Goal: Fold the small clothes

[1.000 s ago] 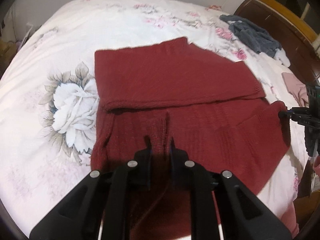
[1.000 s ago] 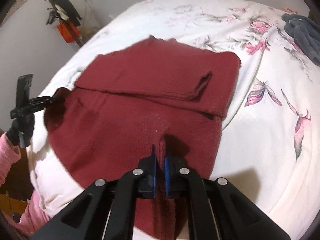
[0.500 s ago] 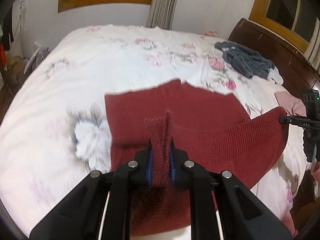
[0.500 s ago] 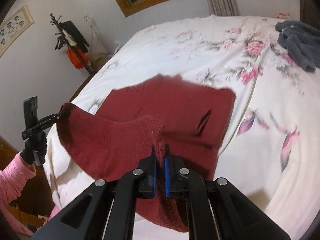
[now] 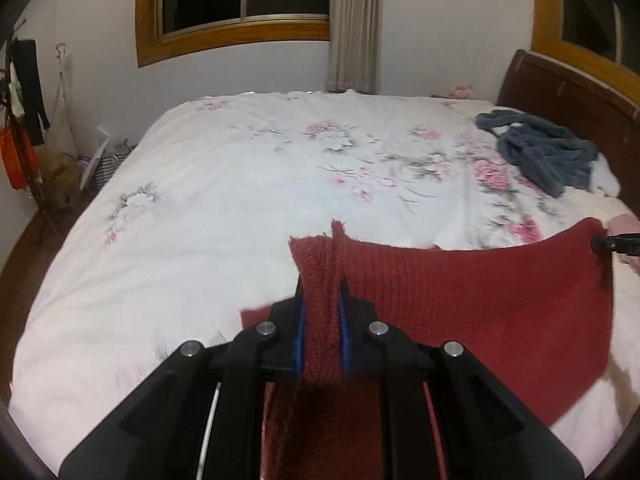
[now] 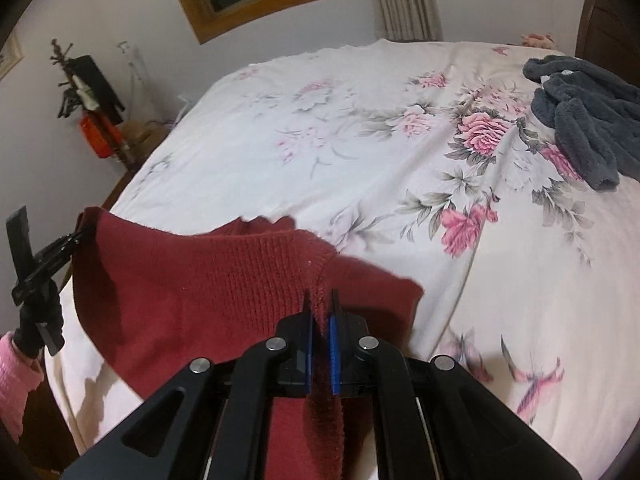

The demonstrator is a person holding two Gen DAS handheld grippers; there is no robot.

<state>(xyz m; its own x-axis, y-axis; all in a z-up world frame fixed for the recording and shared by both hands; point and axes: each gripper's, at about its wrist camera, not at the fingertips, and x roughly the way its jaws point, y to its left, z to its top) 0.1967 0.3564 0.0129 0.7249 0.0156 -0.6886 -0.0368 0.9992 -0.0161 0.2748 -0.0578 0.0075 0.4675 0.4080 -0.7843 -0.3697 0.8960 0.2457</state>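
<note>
Left gripper (image 5: 322, 312) and right gripper (image 6: 320, 316) each clamp a corner of the sweater (image 6: 200, 292) (soft, sagging knit), lower centre; grip edges.

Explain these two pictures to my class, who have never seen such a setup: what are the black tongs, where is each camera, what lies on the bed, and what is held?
No robot here: a person holds one pair of tongs in each hand, each with a camera looking along its two fingers. The left tongs and the right tongs are each shut on an edge of the red knitted garment, lifting it over the bed with its floral sheet. Each camera also glimpses the other tongs at the garment's far corner. A dark grey fleecy garment lies apart, near the wooden headboard.
</note>
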